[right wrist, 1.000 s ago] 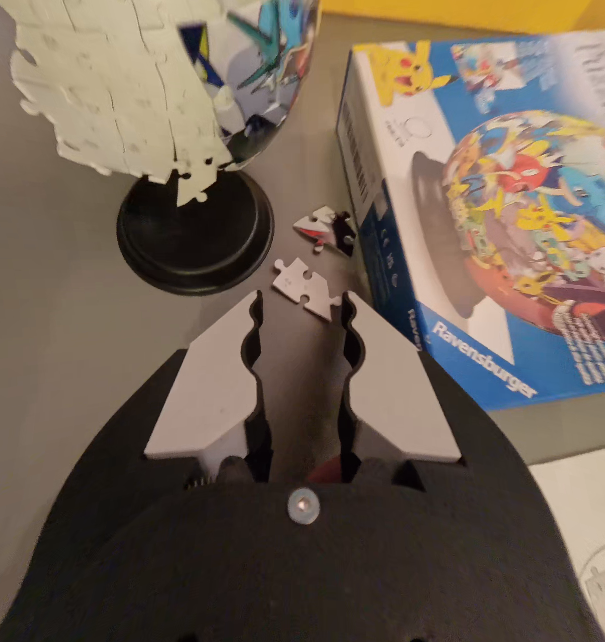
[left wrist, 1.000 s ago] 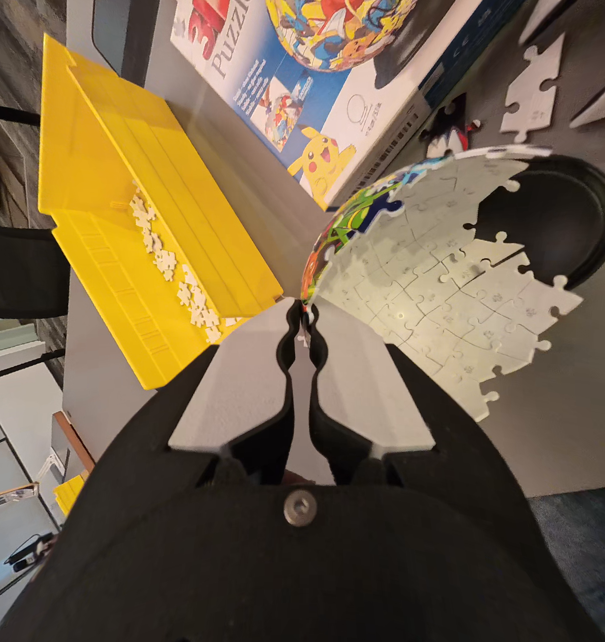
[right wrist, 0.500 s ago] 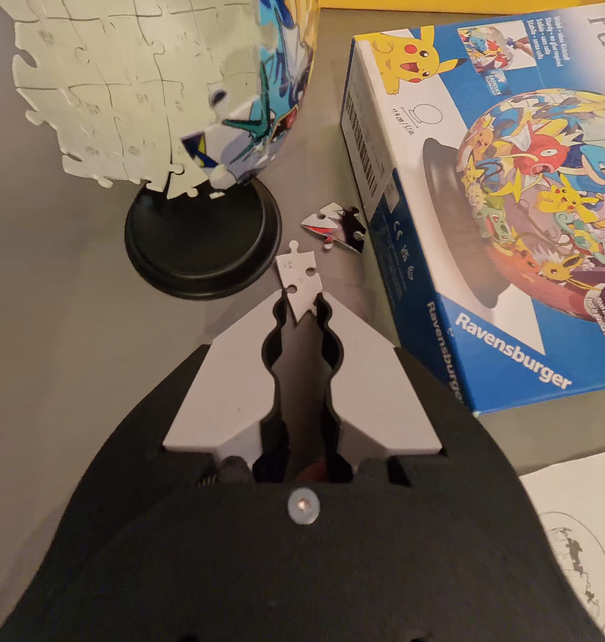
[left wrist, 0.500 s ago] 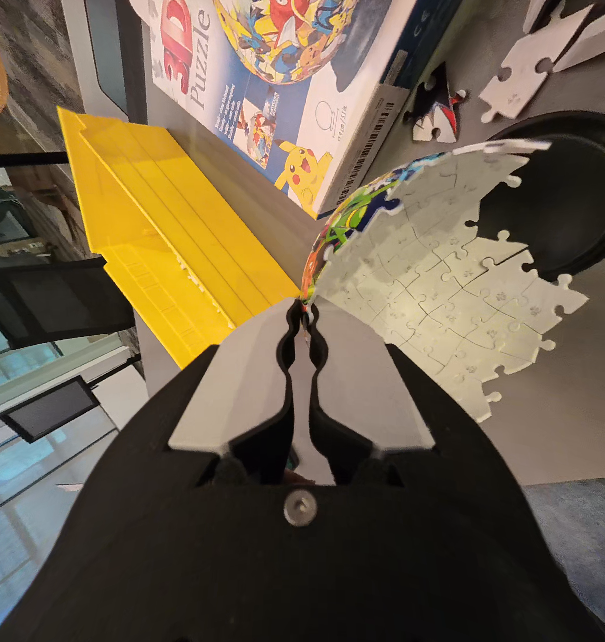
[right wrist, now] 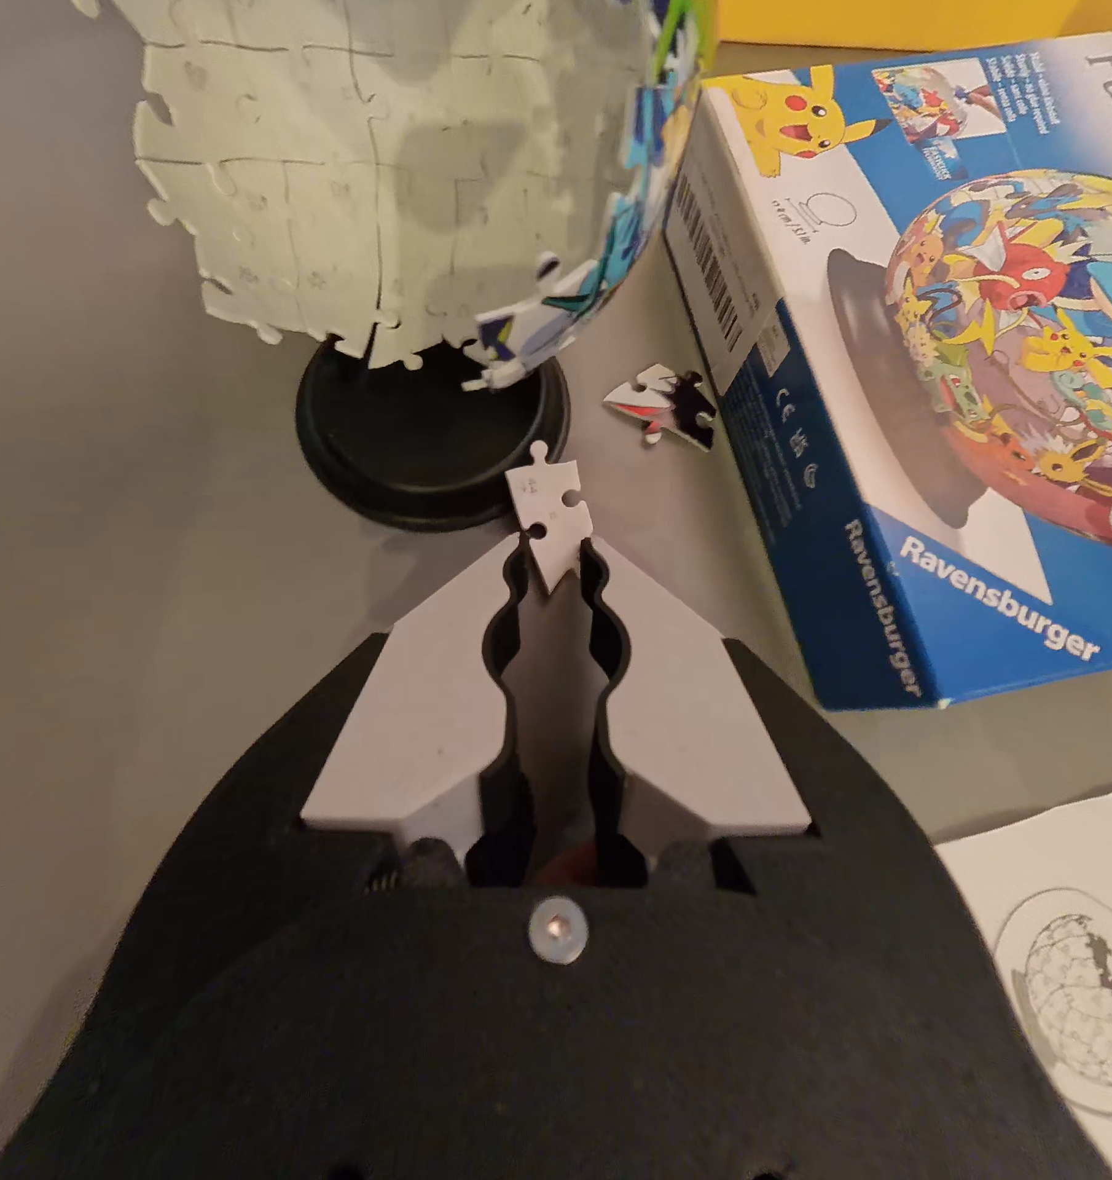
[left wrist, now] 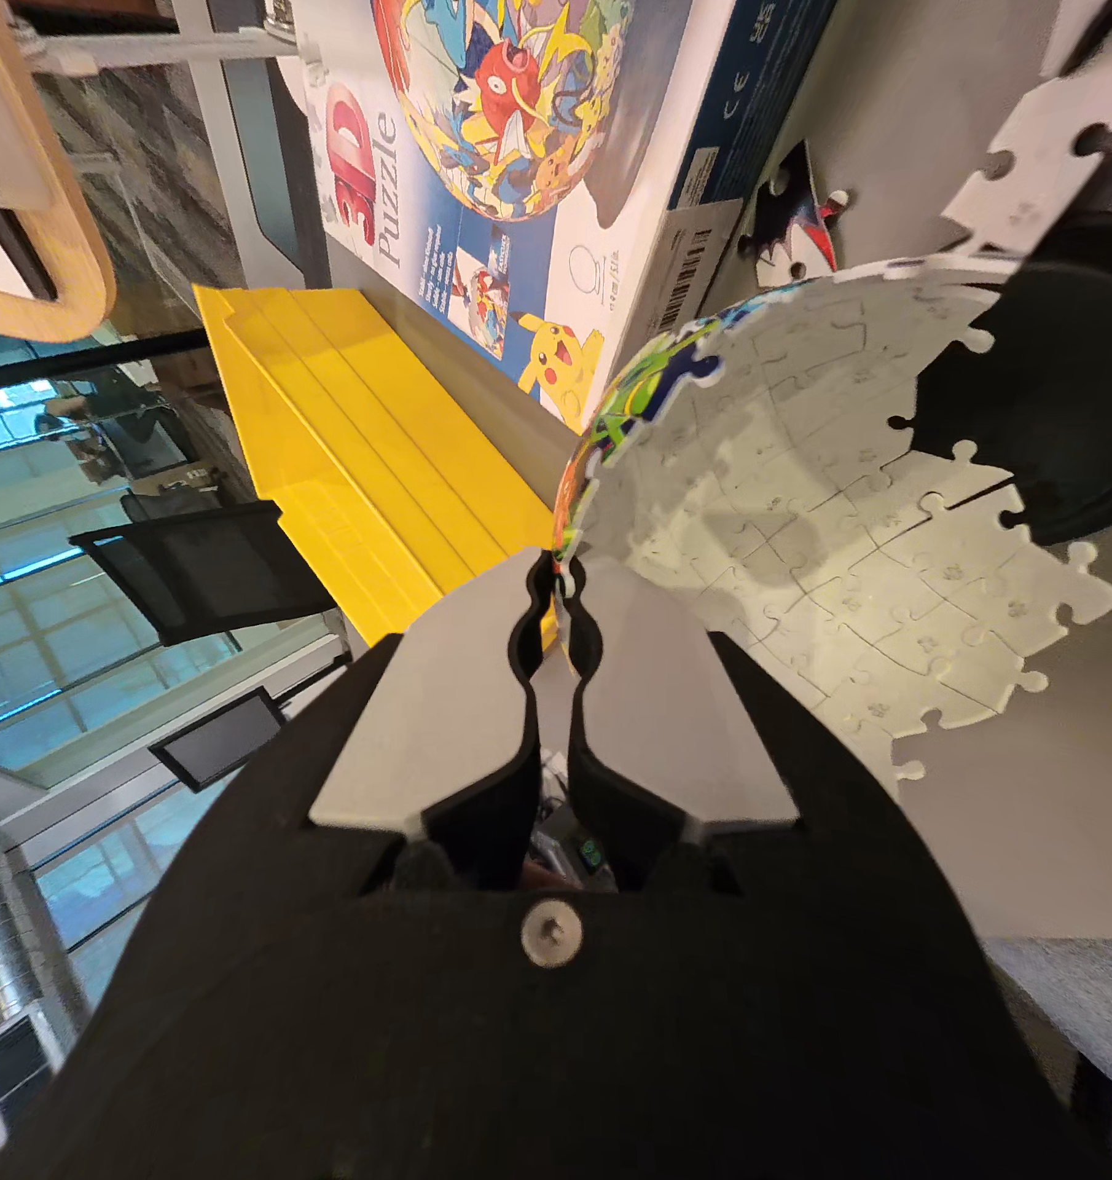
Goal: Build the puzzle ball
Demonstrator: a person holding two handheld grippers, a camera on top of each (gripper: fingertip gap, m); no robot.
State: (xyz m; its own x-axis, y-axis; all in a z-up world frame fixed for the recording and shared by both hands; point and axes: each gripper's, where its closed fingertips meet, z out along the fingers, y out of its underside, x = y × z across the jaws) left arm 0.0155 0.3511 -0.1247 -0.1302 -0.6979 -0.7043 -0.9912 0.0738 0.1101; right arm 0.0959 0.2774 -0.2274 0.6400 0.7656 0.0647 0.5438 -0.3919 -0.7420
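Grey table (right wrist: 126, 511): puzzle box (right wrist: 923, 383), loose piece (right wrist: 665, 408)

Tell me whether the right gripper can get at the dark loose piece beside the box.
Probably not yet: the right gripper is shut on a white piece. The dark piece lies unobstructed on the table.

One partly built puzzle ball (right wrist: 375, 191) is seen, along with one black round stand (right wrist: 432, 447) and one puzzle box (right wrist: 923, 357). Two loose pieces are counted: one white-backed (right wrist: 550, 511), one printed (right wrist: 668, 408). One yellow tray (left wrist: 375, 460) and one instruction sheet (right wrist: 1064, 970) are present.
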